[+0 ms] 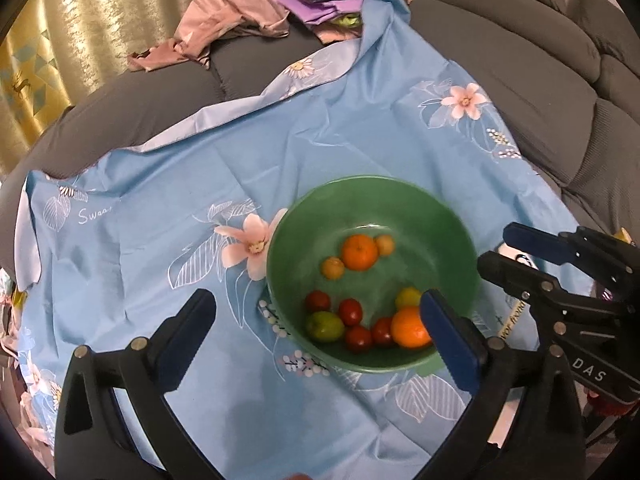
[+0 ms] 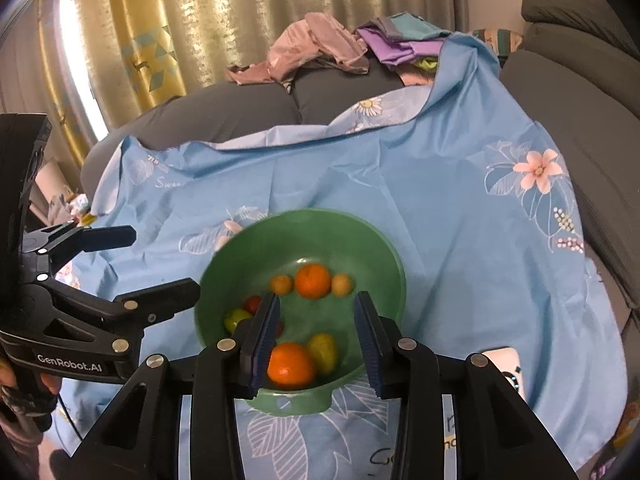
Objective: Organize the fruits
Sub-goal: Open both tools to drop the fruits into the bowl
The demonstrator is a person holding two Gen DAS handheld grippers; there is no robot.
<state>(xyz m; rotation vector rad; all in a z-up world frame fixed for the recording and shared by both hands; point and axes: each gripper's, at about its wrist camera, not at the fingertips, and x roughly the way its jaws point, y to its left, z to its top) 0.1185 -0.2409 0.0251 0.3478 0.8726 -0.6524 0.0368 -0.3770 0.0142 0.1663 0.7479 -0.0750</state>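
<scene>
Right gripper (image 2: 316,340): jaws apart and holding nothing, hanging right over the near half of the bowl, with an orange and a yellow-green fruit showing in the gap between the fingers.
Left gripper (image 1: 316,340): jaws spread wide, also empty, poised over the cloth at the bowl's near-left side; its right finger overlaps the near rim in its own view.
Bowl (image 1: 288,240): green, sitting on the cloth just ahead of both grippers, a little blurred at the rim.
Near cluster: a big orange (image 2: 290,364) with a yellow-green fruit (image 2: 323,347) touching it, both closest to the right gripper; to their left a green fruit (image 1: 325,326) and about four small red ones (image 1: 351,311) bunched together.
Far cluster: a second orange (image 1: 360,252) flanked by two small yellow-orange fruits (image 1: 333,268), at the far side of the bowl floor, apart from the near lot.
Cloth (image 1: 160,280): pale blue with flower prints, spread beyond and around the bowl; I see no loose fruit on it.
Progress: my guess is the gathering is done or nearly so, since every fruit I can see is already in the bowl. If sorting by kind is wanted, the near cluster is mixed and would need more work.
Farther off: grey sofa (image 1: 520,80) under the cloth, a heap of clothes (image 1: 224,28) at its far end, gold curtain (image 2: 200,20) behind.
</scene>
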